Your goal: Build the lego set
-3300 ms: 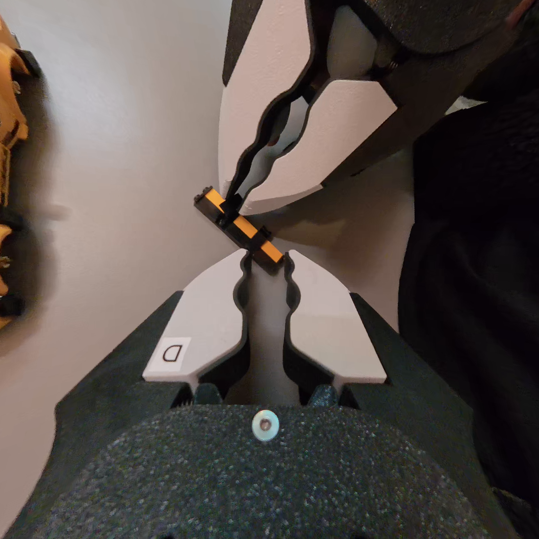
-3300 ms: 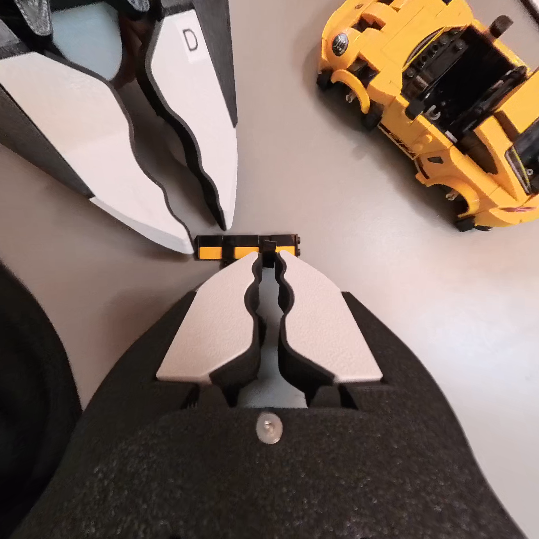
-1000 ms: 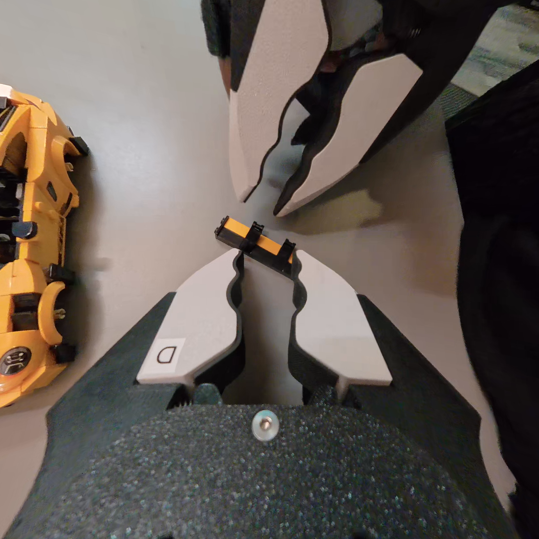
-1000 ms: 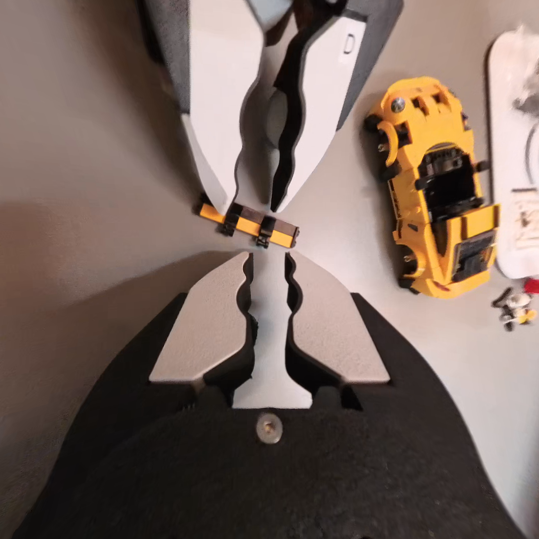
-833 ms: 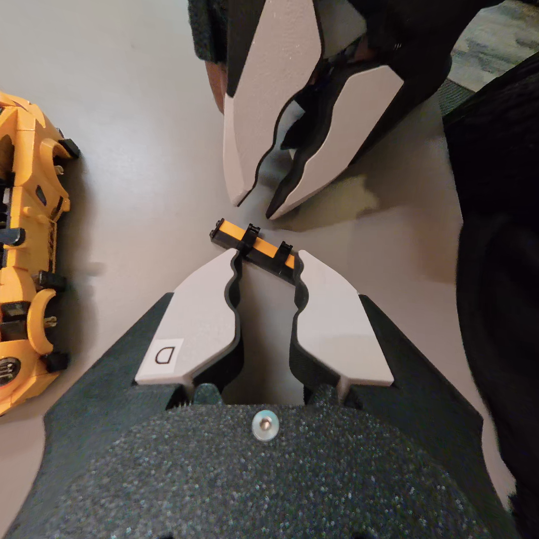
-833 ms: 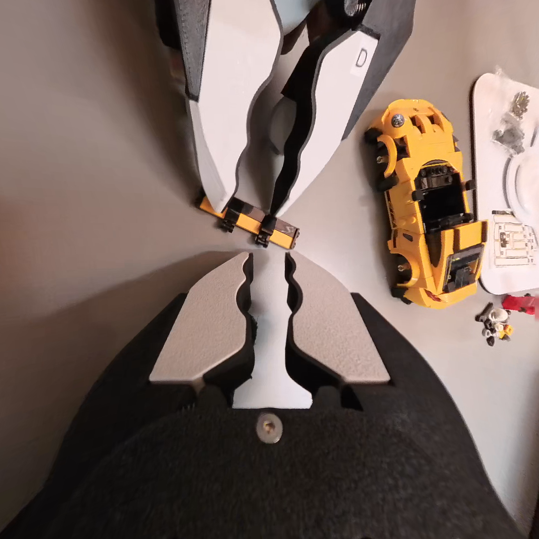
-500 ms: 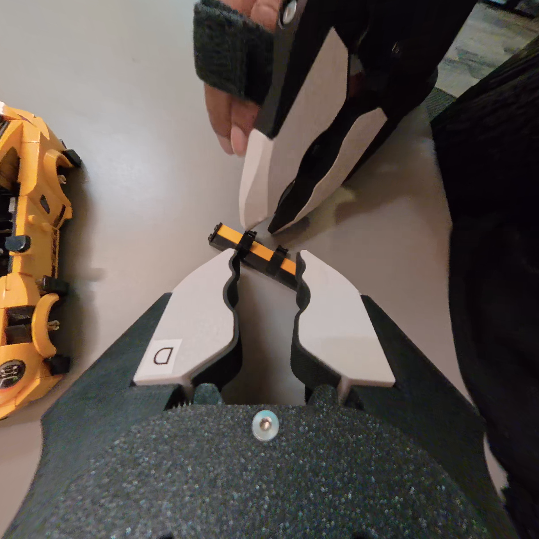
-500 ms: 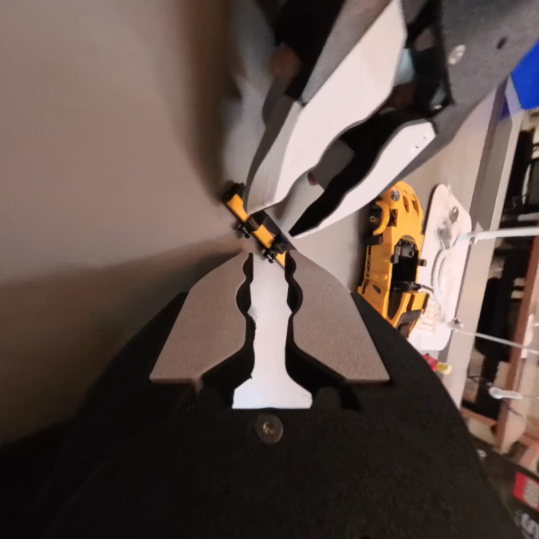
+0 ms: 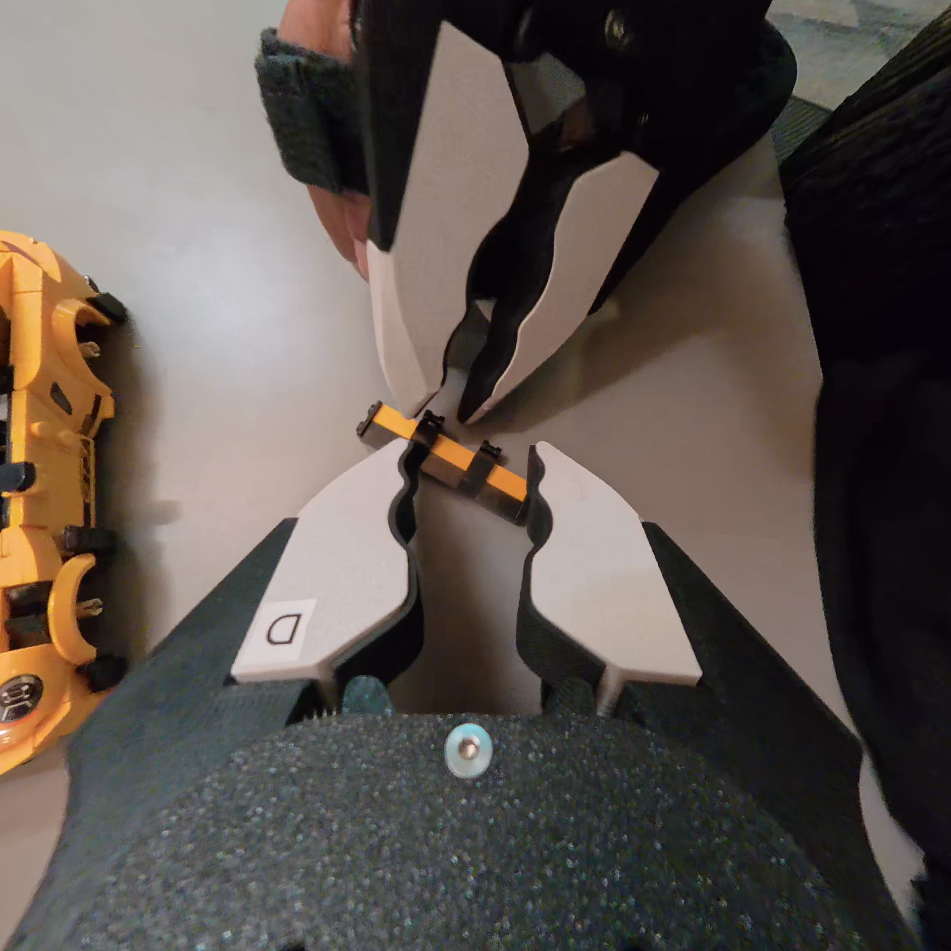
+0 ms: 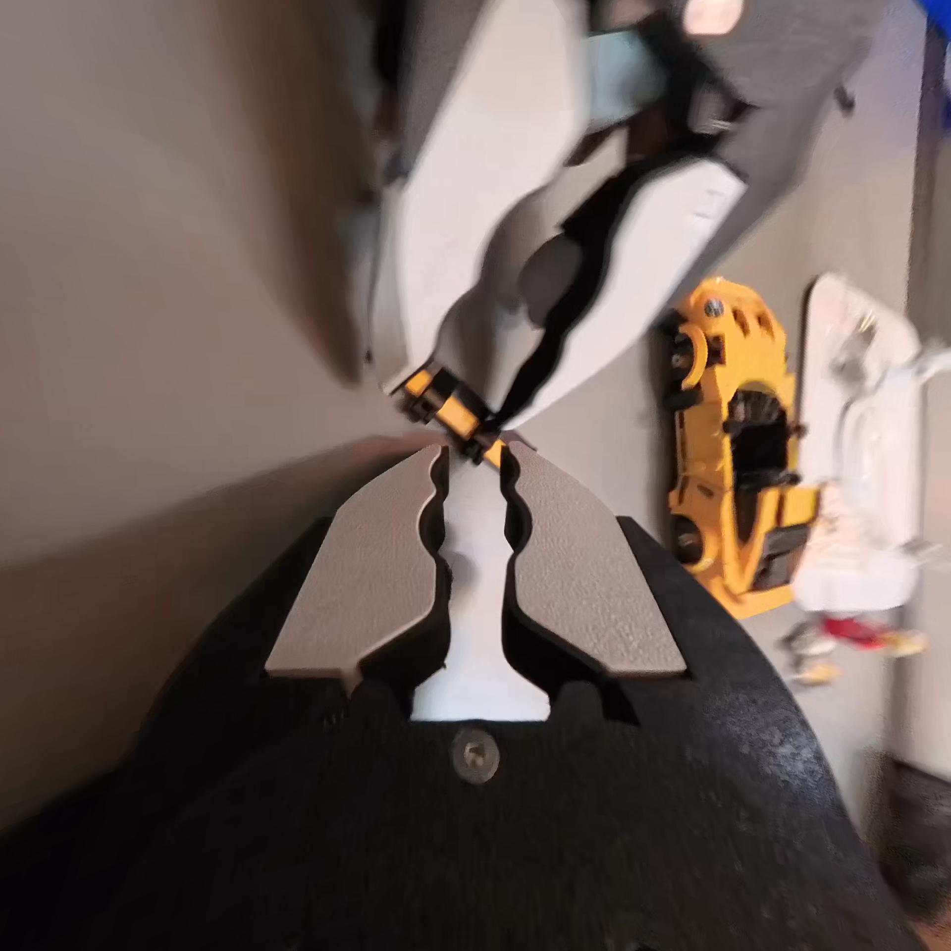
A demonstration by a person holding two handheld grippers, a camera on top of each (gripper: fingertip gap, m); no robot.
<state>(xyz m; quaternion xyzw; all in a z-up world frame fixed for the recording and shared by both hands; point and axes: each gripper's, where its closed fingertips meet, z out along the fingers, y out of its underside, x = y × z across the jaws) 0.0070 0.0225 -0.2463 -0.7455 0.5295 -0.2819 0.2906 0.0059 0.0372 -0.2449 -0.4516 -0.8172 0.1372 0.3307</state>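
Left wrist view, contents, largest first:

- Table (image 9: 180, 257), grey: one.
- Dark clothing (image 9: 885, 411), right edge, seen in this view only.
- Left gripper (image 9: 471, 450): one, near. Its fingers are spread and clasp the strip slantwise between their tips. The strip's right end is against the right finger. This matches half a second ago.
- Right gripper (image 9: 445, 409): one, far, pointing back at the camera. Its fingers are narrowly parted and grasp nothing. The tips now touch the strip beside its far clip; half a second ago they stood just beyond it.
- Hand (image 9: 339, 221) with dark cuff (image 9: 309, 123), behind that gripper. Less of it shows than before.
- Car (image 9: 41, 463), yellow: one, left edge, cut off, well apart from the strip.
- Strip (image 9: 453, 463), black and orange: one.
- Clips (image 9: 429, 432), black, across the strip: two.

Right wrist view, blurred by motion:

- The right gripper (image 10: 473, 450) has an empty gap. The strip's (image 10: 447, 406) near end lies just beside its right fingertip.
- The left gripper (image 10: 458, 404) comes in from the far side.
- The car (image 10: 731, 463) shows whole, at right.
- Tray (image 10: 864, 514), white: one, beyond the car, in this view only.
- Small red and yellow pieces (image 10: 849, 643) lie near the tray, too blurred to count.
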